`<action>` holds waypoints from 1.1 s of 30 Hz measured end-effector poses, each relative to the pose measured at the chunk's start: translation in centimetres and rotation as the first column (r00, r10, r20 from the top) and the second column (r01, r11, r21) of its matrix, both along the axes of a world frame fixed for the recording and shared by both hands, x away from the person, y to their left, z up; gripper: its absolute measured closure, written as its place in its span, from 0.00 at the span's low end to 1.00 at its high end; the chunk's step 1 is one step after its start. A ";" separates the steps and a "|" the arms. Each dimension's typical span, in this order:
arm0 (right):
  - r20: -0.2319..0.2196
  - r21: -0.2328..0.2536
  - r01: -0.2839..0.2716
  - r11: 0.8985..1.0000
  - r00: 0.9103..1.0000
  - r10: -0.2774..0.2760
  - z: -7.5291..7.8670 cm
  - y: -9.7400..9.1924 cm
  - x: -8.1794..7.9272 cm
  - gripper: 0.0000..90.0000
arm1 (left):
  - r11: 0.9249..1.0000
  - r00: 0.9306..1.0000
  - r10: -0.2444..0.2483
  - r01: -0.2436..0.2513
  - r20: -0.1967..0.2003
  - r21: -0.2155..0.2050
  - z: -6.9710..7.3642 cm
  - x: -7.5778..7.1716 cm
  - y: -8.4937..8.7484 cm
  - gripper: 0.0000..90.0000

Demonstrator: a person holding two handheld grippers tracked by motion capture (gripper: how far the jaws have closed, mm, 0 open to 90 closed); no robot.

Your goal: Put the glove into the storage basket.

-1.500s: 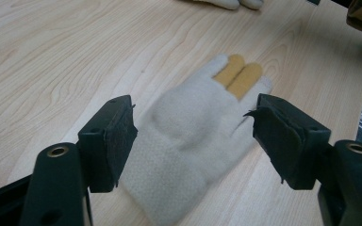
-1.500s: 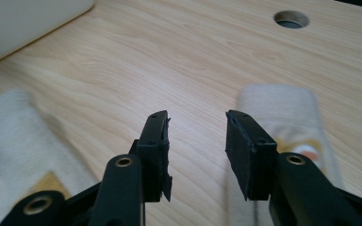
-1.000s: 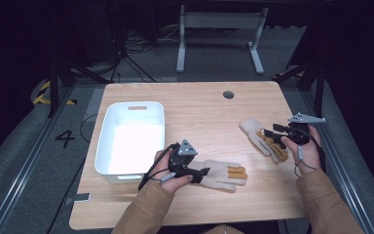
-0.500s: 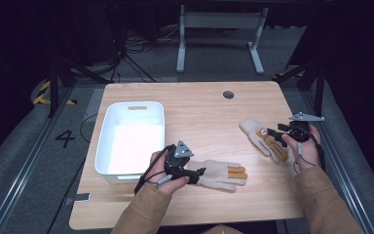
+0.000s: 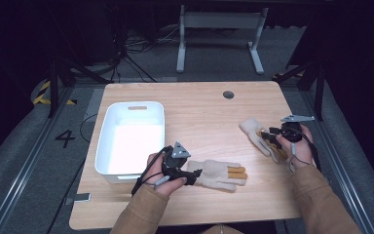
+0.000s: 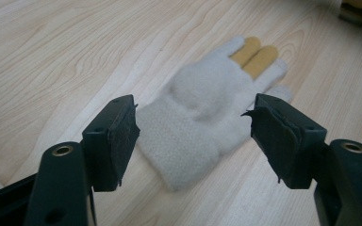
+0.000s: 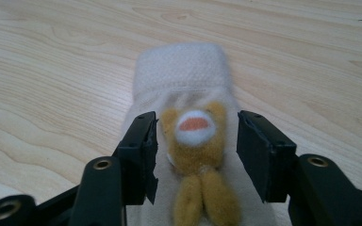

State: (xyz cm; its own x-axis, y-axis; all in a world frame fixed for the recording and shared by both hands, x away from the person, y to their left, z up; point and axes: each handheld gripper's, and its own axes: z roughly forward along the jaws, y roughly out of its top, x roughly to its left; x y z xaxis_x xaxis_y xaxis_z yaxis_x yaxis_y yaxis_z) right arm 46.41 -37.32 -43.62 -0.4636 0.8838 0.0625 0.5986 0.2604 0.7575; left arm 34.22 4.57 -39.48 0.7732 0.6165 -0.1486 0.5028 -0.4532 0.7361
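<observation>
Cream fleece lies in front of both pairs of tongs, one glove to each. The left tongs point(image 5: 191, 174) sit near the front edge of the table point(image 5: 199, 105), released, their jaws spread wide on either side of the cuff of the near glove point(image 5: 219, 174). In the left gripper view that glove point(image 6: 212, 117) lies flat on the wood just ahead of the jaws, cuff toward them, its two tan fingers pointing away; neither jaw touches the fabric.

The right tongs point(image 5: 271, 136) rest over the far glove point(image 5: 258, 136), which lies beyond and slightly left of them from the high view. In the right gripper view the far glove point(image 7: 188, 141) runs away from the jaws with its cuff at the far end, and a tan plush patch with a white and orange mark sits between the two jaws. These tongs are also released, the jaws standing apart on either side of the patch with a gap on each side.

To the outer side of the left tongs, just beside the left hand point(image 5: 157, 170), stands a white bin point(image 5: 106, 146) with a handle slot in its far wall. Well beyond both tongs, a dark round grommet point(image 5: 228, 94) is set into the table near its far edge. Nothing lies between either pair of jaws and its glove.
</observation>
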 end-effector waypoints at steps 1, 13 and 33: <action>0.001 -0.007 0.000 1.000 1.000 0.000 -0.1 0.1 0.0 0.55 | 1.000 1.000 -0.001 0.001 -0.001 -0.005 0.0 0.0 0.0 0.36; -0.028 -0.071 0.004 0.997 1.000 -0.006 -1.4 0.9 0.1 0.63 | 1.000 1.000 -0.010 0.010 -0.011 -0.020 0.1 0.0 0.0 0.36; -0.016 -0.073 -0.013 0.997 1.000 0.012 -0.1 0.4 -0.3 0.77 | 0.999 1.000 -0.015 0.015 -0.022 -0.038 0.1 0.0 0.1 0.36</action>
